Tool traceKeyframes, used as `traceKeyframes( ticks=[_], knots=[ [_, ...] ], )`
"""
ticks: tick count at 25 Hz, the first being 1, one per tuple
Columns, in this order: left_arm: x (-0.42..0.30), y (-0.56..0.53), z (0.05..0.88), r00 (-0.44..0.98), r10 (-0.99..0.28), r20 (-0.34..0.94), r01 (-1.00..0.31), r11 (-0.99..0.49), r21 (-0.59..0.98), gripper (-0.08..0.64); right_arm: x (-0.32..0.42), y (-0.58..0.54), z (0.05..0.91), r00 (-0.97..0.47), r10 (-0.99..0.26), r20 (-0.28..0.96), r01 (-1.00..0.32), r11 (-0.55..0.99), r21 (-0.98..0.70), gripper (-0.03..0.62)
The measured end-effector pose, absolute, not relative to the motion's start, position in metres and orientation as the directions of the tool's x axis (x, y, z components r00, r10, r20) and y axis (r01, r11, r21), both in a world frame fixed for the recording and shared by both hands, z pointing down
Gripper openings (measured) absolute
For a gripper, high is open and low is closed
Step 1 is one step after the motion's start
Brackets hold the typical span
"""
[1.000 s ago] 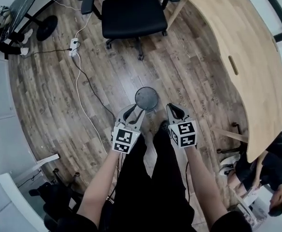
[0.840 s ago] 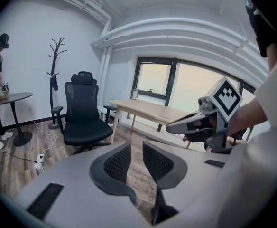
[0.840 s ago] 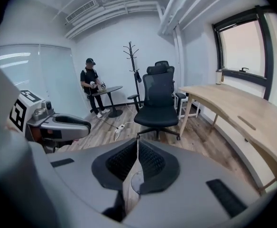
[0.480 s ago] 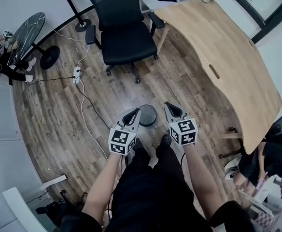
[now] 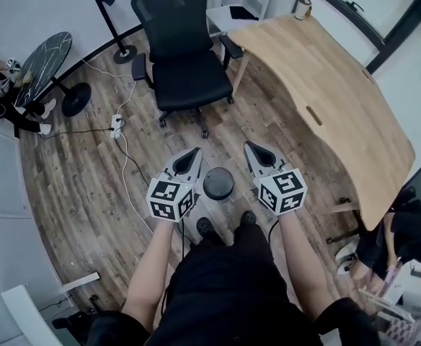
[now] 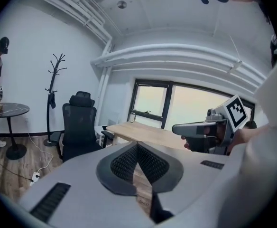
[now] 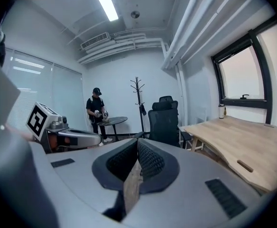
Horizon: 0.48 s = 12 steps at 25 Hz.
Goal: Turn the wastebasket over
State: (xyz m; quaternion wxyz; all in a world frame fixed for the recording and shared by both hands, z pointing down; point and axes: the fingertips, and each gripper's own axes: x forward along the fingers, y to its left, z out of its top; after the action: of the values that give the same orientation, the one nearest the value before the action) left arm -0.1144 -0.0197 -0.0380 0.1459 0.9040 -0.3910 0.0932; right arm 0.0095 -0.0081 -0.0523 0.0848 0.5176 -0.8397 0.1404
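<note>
Fingers closed and empty, left gripper [image 5: 193, 153] and right gripper [image 5: 254, 150] flank the round dark-grey wastebasket [image 5: 218, 183] mid-frame; seemingly overturned, it needs no hold.

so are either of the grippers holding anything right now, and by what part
Nothing is held. The left gripper and the right gripper are both shut with nothing between their jaws. The wastebasket sits on the floor, untouched.

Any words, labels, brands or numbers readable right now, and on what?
No readable text anywhere.
The cubes on the left tongs and right tongs bear only black-and-white square patterns, no letters or numbers.
The wastebasket shows no label in the head view.
</note>
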Motion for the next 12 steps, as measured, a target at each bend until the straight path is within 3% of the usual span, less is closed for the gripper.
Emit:
traceKeyframes(
  ticks=[12],
  knots=[
    [-0.130, -0.018, -0.066, 0.679, -0.693, 0.244, -0.734, -0.645, 0.210, 0.017, -0.005, -0.002, -0.084, -0.479, -0.840, 0.255, -0.878, 0.467, -0.108, 0.032]
  ],
)
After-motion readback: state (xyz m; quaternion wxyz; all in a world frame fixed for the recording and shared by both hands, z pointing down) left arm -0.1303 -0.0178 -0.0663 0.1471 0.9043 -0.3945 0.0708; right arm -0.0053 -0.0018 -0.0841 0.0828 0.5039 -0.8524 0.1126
